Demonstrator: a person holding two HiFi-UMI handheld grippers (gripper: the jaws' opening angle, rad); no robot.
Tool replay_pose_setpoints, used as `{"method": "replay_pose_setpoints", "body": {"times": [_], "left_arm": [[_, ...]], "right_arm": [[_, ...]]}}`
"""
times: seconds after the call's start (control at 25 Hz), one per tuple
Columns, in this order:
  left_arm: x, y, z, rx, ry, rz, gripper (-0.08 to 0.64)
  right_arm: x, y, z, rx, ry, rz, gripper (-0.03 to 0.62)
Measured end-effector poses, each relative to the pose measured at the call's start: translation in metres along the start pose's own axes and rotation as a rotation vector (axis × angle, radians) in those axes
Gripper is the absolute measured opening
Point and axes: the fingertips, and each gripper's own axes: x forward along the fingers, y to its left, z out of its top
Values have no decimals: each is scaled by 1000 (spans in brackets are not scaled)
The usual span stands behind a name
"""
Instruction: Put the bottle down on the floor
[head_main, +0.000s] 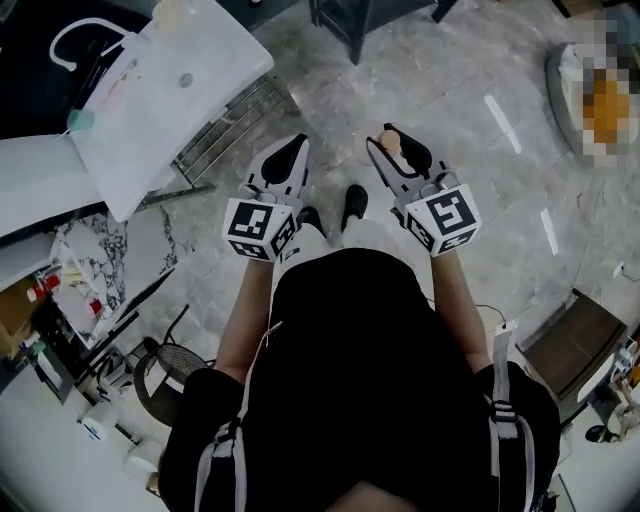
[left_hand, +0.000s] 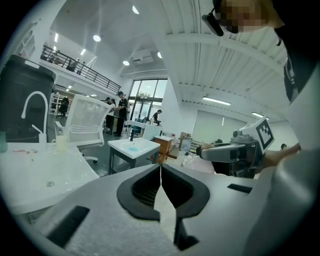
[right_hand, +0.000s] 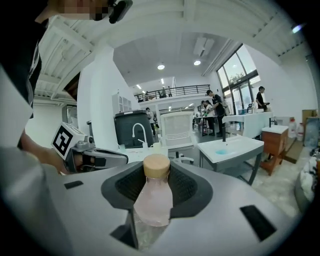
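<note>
There it was: the right gripper had the bottle, jaws spread wide round its body and the dark pads pressed against both sides. It was a pale pink, see-through bottle with a tan, wood-look cap, and its neck and cap poked out past the pads. From overhead, the cap showed at the tips of that gripper, out in front of the person's black shoes. The bottle was up in the air, clear of the grey marbled floor, not set down yet.

The left gripper hung just beside it at about the same level, its jaws pressed together at the tips with nothing between them. Each gripper pointed forward and a little down. Off to the person's left stood a white surface with a curved white tap.
</note>
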Motion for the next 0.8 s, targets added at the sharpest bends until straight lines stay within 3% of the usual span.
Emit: {"method": "replay_pose_setpoints", "body": {"times": [0.44,0.8], "left_arm": [[1,3,-1,34,31,-173,20],[-6,19,-19,50,60,-261,20]], "right_arm": [[-9,9,-1,52,-14,-175,140],[2,25,-9,112,-42,-227,140]]}}
